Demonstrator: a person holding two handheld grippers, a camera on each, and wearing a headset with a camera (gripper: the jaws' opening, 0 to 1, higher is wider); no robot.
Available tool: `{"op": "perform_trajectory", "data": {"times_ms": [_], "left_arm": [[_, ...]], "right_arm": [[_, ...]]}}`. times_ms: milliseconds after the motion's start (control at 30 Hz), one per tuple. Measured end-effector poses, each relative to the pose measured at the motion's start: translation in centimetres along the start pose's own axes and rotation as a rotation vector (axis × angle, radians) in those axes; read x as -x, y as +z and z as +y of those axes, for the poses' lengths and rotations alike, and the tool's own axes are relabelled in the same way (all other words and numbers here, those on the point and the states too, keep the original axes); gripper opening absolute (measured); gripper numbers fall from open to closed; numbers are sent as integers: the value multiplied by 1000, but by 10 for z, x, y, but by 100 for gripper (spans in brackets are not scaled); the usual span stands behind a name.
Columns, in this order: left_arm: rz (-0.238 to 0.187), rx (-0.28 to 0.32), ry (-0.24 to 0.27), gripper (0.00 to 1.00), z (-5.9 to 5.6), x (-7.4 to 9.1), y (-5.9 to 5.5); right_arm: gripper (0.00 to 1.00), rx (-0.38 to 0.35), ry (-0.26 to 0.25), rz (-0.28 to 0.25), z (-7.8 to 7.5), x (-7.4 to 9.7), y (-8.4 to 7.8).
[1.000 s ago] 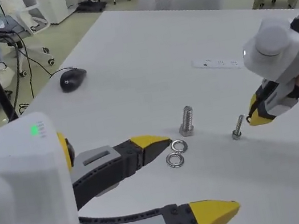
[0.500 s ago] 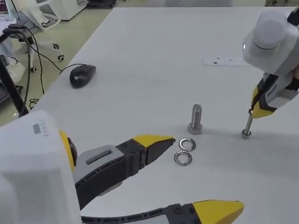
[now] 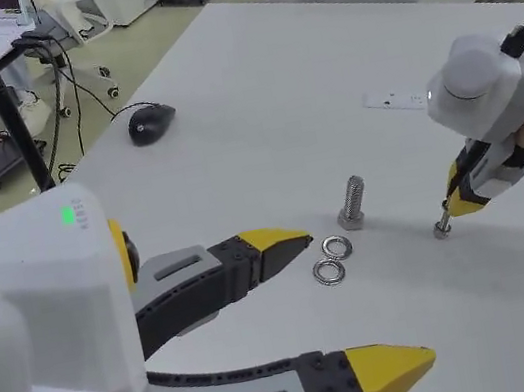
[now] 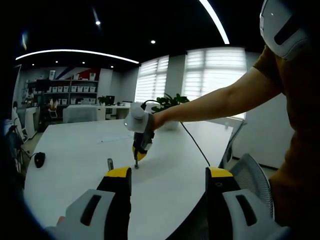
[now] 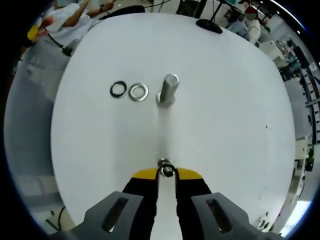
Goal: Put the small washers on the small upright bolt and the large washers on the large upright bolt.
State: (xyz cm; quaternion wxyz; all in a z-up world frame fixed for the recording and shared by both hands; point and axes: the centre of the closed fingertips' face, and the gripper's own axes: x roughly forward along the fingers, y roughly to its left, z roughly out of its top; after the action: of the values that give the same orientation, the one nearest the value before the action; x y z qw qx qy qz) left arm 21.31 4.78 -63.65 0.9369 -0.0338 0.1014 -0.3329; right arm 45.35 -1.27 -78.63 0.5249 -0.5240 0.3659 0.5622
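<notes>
On the white surface [image 3: 223,91], the right tongs [image 3: 460,206] pinch a small washer [image 5: 168,172] atop the small bolt [image 3: 443,224]; centre its hole before letting go. The left tongs [image 3: 367,299] hang spread near two large washers [image 3: 325,248] beside the large bolt [image 3: 353,202].

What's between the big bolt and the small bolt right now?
Nothing: the table is bare between the large bolt and the small bolt, as the head view and right gripper view show. Both washers lie on the large bolt's other side.

The white bench [image 3: 227,111] carries two washers [image 3: 336,247] side by side, a large bolt [image 3: 353,203], a small bolt [image 3: 443,223] — and, well apart, a mouse [image 3: 151,123].
</notes>
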Motion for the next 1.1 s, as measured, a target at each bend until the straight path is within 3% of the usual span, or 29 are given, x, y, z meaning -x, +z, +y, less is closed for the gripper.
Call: {"op": "perform_trajectory", "data": {"times_ms": [300,600,1100], "left_arm": [[4,5,3,59,2,0,-2],[7,5,-1,59,2,-1,-2],[-3,-10,-8,59,-2,2,3]], "right_arm": [[13,-15,21,-3,2,-15,-3],[15,-13,25,-7,3,-18,-6],[16,-16,-4,-10,19,9,-15]]}}
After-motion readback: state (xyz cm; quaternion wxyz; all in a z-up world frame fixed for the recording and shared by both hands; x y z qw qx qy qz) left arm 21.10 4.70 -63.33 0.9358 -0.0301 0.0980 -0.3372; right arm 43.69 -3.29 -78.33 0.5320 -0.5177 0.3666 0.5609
